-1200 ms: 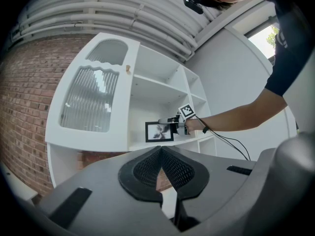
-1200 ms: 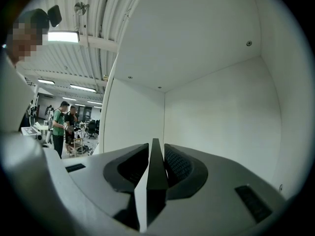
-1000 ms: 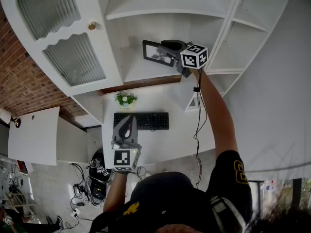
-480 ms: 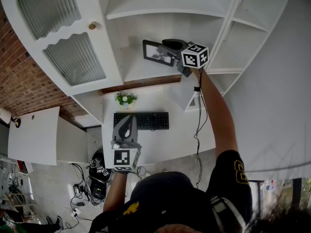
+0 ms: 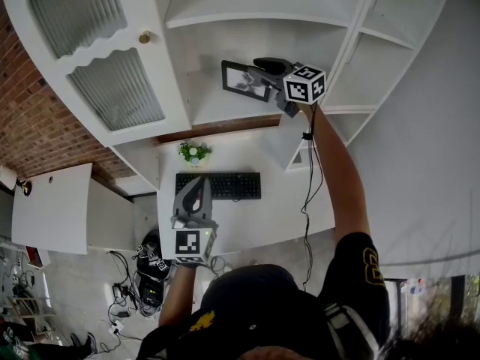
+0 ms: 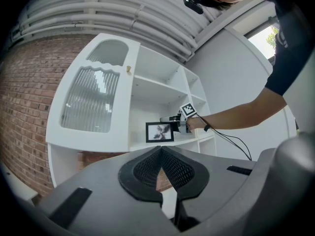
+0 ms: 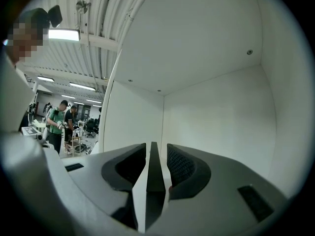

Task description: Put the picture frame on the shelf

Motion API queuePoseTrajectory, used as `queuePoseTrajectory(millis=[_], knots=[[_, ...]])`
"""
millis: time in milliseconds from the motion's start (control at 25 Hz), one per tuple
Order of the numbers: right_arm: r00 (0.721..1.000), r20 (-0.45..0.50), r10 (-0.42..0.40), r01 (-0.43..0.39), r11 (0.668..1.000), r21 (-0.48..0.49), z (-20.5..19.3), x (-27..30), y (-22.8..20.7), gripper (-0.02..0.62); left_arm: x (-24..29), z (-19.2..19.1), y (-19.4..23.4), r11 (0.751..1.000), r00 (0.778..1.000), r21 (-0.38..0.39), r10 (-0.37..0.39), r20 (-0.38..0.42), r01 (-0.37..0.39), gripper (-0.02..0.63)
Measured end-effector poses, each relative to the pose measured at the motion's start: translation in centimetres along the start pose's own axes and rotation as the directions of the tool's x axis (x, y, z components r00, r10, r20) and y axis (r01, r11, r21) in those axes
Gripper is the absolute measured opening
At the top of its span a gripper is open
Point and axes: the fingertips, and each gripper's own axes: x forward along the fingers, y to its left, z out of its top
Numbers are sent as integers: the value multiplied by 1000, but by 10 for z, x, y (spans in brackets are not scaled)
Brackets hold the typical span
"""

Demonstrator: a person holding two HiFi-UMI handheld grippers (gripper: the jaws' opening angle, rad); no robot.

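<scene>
The frame (image 5: 245, 80) stands upright on the middle shelf (image 5: 217, 107), upper centre of the head view. Its long axis runs left to right along the shelf and its picture faces out into the room.

The right gripper (image 5: 262, 70) straddles the frame's right end. Its 2 jaws have just been opening and now stand wide, with a sliver of white on each side of the dark edge, so nothing is clamped. The left gripper (image 5: 196, 189) hangs lower left, jaws together and empty.

The frame looks light, stiff and thin, probably glazed, so fragile and easily tipped. It is best pinched across its thickness at a side edge.
</scene>
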Motion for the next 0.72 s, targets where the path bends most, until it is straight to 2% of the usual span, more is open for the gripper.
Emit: queuePoseTrajectory(millis=[720], knots=[[1000, 2, -25, 25, 1000, -16, 10, -15, 1, 132, -6, 1, -4, 1000, 1000, -12, -5, 1, 5, 18]])
